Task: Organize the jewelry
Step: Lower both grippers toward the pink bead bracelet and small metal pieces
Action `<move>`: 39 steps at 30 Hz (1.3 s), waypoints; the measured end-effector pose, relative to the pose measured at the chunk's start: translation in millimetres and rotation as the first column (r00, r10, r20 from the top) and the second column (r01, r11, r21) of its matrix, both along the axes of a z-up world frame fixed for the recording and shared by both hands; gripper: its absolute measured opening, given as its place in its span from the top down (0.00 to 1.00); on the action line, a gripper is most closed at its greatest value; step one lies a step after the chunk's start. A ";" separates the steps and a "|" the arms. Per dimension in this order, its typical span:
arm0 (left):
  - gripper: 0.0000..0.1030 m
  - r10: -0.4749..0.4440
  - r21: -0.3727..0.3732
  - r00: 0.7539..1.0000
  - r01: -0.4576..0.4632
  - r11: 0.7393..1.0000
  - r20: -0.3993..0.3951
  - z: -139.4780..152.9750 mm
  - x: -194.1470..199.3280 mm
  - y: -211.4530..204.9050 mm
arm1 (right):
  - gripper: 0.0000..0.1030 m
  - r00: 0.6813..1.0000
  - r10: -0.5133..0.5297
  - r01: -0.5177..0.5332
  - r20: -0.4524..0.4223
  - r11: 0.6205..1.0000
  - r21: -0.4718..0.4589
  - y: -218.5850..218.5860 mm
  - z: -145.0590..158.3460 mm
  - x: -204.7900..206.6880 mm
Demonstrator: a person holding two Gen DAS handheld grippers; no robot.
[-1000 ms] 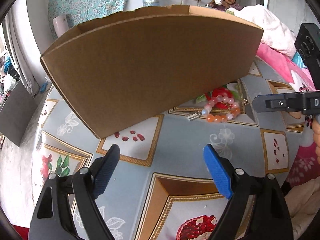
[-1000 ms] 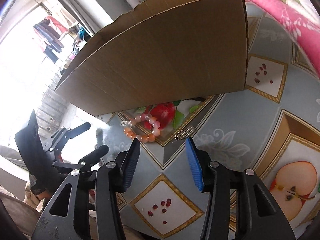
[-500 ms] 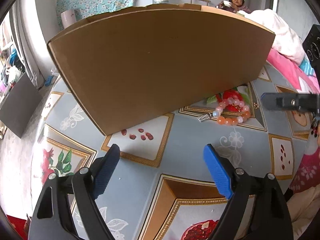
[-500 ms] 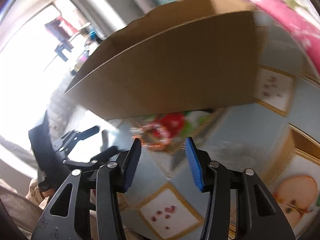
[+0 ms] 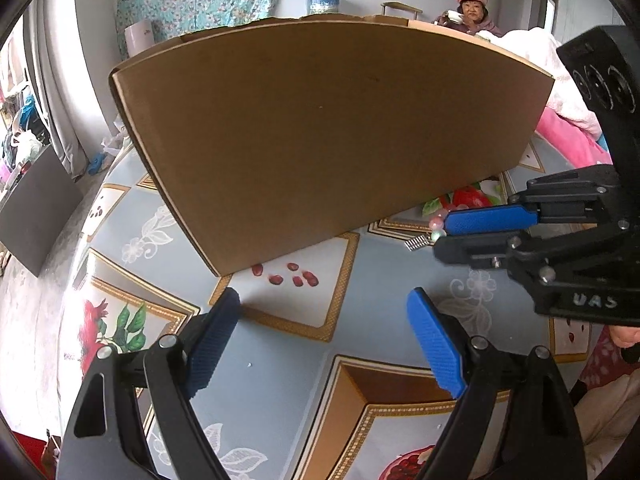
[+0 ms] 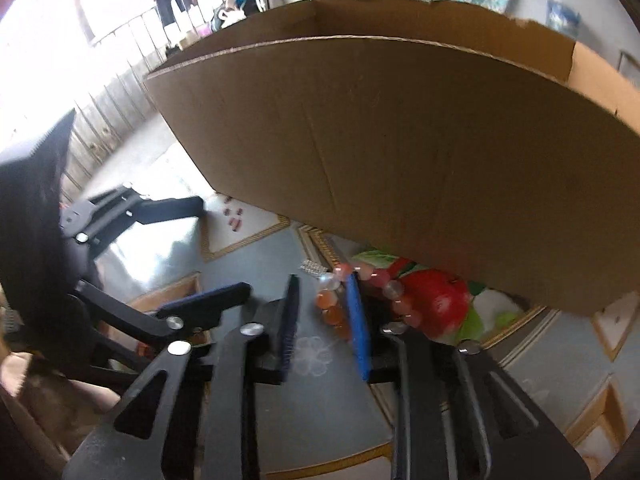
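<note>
Between the fingers of the right gripper [image 6: 323, 284] lay part of the beaded bracelet [image 6: 385, 289], its orange beads in the gap and its pink beads curving round the outside of the blue right-hand finger. Those jaws had just been closing and stood narrow, yet we still saw a gap beside the left-hand pad, so the pads were not pressing on the beads. Just ahead of the tips, a small silver piece [image 6: 314, 267] lay on the patterned tablecloth [image 6: 248, 264], touching the bracelet's end. Beyond the jaws rose the near wall of the cardboard box [image 6: 400, 140].

The left gripper [image 5: 323, 300] hovered with its jaws spread wide and nothing between them. Ahead of them stood the same box wall, and to their right the bracelet lay at the right gripper's tips.
</note>
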State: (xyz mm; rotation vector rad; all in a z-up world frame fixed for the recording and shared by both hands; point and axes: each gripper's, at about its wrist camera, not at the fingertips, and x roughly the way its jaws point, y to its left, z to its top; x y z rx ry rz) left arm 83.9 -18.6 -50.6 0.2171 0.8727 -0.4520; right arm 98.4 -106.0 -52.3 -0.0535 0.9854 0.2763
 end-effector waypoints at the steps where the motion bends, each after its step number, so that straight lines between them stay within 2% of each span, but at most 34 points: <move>1: 0.19 0.000 -0.001 1.000 0.000 1.000 0.001 0.1 -0.4 0.5 | 0.93 1.000 -0.007 0.007 0.000 1.000 -0.008 -0.7 1.0 0.4; 3: 0.19 0.003 -0.003 1.000 -0.003 1.000 0.003 0.2 -1.0 2.0 | 0.93 1.000 -0.025 0.026 0.008 1.000 -0.009 -4.6 4.0 -1.0; 10: 0.19 0.019 -0.012 1.000 -0.018 1.000 0.008 0.4 -5.0 13.0 | 0.93 0.987 -0.135 0.124 0.085 0.984 0.128 -50.9 49.6 -19.2; 14: 0.19 0.046 -0.017 0.999 -0.046 0.999 0.017 2.3 -8.1 25.1 | 0.93 0.989 -0.093 0.072 0.116 0.982 0.172 -55.8 69.6 -34.1; 18: 0.19 0.080 -0.012 0.996 -0.080 0.997 0.034 6.4 -9.5 38.4 | 0.93 0.996 -0.008 -0.007 0.094 0.988 0.155 -29.5 58.4 -45.1; 23: 0.20 0.107 0.000 0.993 -0.107 0.994 0.048 11.1 -12.5 49.2 | 0.91 0.997 0.082 -0.078 -0.010 0.979 0.189 -0.5 24.7 -48.9; 24: 0.20 0.110 -0.001 0.993 -0.110 0.994 0.051 12.7 -13.3 51.4 | 0.89 0.994 0.105 -0.099 -0.024 0.977 0.187 4.2 21.6 -50.3; 26: 0.20 0.111 -0.008 0.992 -0.111 0.994 0.055 16.3 -13.4 52.0 | 0.74 0.995 0.103 -0.099 -0.011 0.979 0.177 1.4 24.4 -52.4; 28: 0.20 0.102 -0.019 0.993 -0.101 0.995 0.060 19.5 -13.9 50.3 | 0.67 0.998 0.064 -0.064 0.007 0.976 0.210 -14.1 30.4 -53.4; 32: 0.22 0.053 -0.073 0.997 -0.049 0.996 0.055 27.3 -15.4 37.3 | 0.67 0.996 -0.087 0.082 0.006 0.959 0.272 -64.3 38.8 -55.7; 35: 0.25 0.003 -0.098 0.999 0.001 0.995 0.042 29.4 -14.9 20.8 | 0.67 0.976 -0.218 0.208 0.023 0.953 0.221 -97.8 40.7 -64.1; 39: 0.31 -0.053 -0.103 0.998 0.055 0.993 0.026 28.1 -13.8 0.8 | 0.65 0.951 -0.307 0.296 0.048 0.943 0.152 -118.8 36.8 -69.1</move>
